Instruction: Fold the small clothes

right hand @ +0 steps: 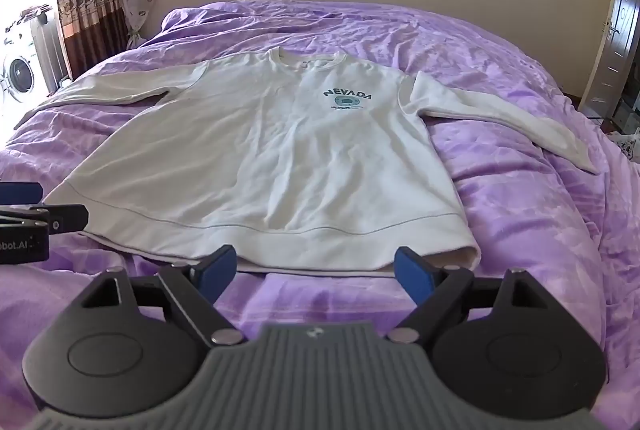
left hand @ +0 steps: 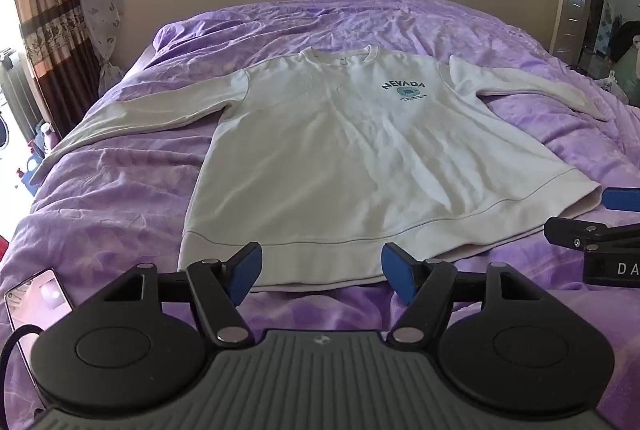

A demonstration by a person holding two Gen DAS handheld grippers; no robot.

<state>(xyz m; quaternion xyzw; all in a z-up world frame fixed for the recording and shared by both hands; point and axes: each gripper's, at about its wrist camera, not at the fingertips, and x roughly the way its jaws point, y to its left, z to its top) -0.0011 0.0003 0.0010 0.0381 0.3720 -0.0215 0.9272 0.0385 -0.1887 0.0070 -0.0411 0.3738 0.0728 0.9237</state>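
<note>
Wide-apart left gripper [left hand: 320,272] jaws, sweatshirt [left hand: 360,157] hem just beyond

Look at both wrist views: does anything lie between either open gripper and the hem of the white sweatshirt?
Nothing visible does. The left gripper and right gripper both stand open just short of the white sweatshirt, with only bare purple bedspread before its hem. A phone lies off to the side.

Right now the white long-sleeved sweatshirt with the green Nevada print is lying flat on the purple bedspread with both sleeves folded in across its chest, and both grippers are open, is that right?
Not quite: the sleeves are not folded in. In the left wrist view the white long-sleeved sweatshirt lies flat on the purple bedspread with both sleeves spread outward. The left gripper and right gripper are indeed open.
</note>
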